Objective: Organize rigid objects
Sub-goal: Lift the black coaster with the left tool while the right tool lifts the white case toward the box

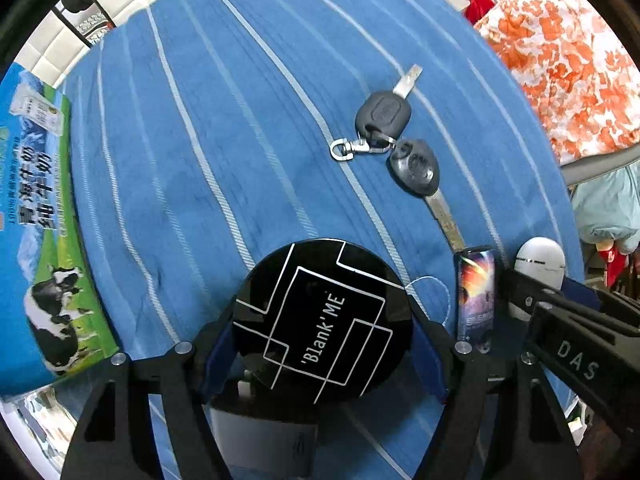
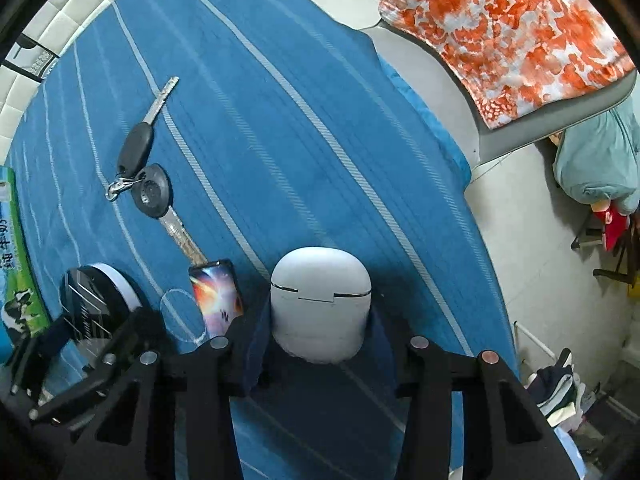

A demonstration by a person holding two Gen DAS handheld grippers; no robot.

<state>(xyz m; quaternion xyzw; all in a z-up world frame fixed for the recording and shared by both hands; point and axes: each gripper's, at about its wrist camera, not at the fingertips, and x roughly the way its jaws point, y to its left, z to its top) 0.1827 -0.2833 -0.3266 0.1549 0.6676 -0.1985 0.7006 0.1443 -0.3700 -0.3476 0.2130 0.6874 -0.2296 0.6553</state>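
Black glossy compact (image 1: 322,320) sits clamped in my left gripper (image 1: 320,344); at three o'clock, my right gripper (image 2: 320,344) grasps the white earbud case (image 2: 320,304) on the blue bedspread (image 2: 280,120). I'd lift both straight up, clearing the lighter (image 2: 216,296) between.

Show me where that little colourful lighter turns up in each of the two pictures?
Left wrist view: the lighter stands at lower right, just right of the black round compact.
Right wrist view: the lighter is at lower left, just left of the white earbud case.
Shared landmark: the car keys lie beyond it.
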